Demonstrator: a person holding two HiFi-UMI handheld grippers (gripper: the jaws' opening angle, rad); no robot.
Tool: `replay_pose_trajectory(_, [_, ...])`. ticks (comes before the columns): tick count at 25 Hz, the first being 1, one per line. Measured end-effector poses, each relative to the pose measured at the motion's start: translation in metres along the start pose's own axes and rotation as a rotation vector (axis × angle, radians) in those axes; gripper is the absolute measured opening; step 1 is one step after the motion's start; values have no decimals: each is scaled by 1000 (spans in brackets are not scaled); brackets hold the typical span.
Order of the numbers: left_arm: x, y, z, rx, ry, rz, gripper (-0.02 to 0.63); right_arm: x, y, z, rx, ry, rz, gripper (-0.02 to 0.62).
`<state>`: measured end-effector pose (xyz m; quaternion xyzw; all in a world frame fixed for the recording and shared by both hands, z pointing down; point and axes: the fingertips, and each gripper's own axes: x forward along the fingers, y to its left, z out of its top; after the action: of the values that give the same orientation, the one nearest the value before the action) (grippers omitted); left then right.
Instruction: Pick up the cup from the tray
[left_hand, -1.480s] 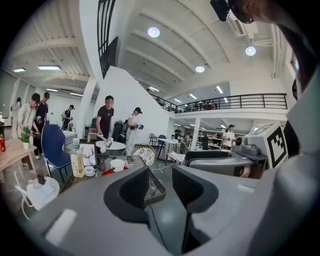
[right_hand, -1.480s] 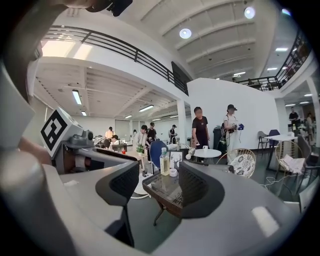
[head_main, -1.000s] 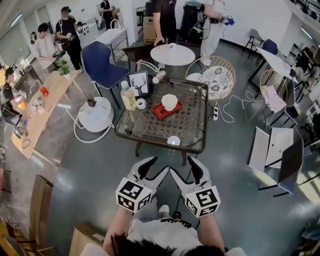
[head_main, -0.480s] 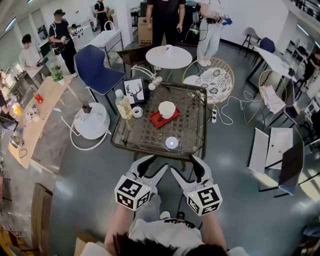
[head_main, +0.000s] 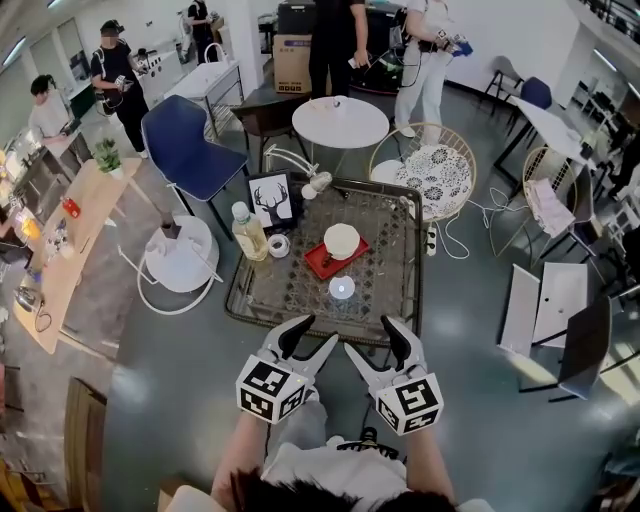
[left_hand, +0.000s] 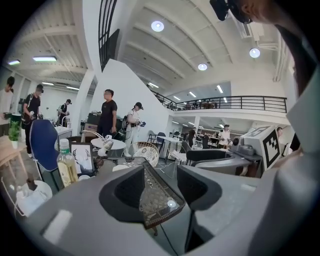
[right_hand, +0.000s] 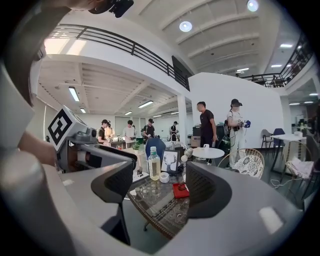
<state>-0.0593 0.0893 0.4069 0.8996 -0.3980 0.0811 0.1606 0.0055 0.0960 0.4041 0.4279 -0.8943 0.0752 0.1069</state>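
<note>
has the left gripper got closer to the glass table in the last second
Yes. The left gripper has come forward to the table: its tips now overlap the near edge, where a gap showed before.

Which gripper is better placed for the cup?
Probably right. Both open, short of the table; the right gripper frames the red tray holding the cup between its jaws; the left gripper does not.
</note>
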Motion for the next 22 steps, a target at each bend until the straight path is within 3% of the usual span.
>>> replay_pose_trajectory(3, [9,15,4,-12,11,-23,190,17,-6,0,16,17,-9,336])
replay_pose_trajectory(15, [41,83,20,72,13,15,190,72,-37,8,9,31,-104,336])
replay_pose_trajectory(22, [57,97,17,111,65,-29,190,85,-54,10,4,46,-147,351])
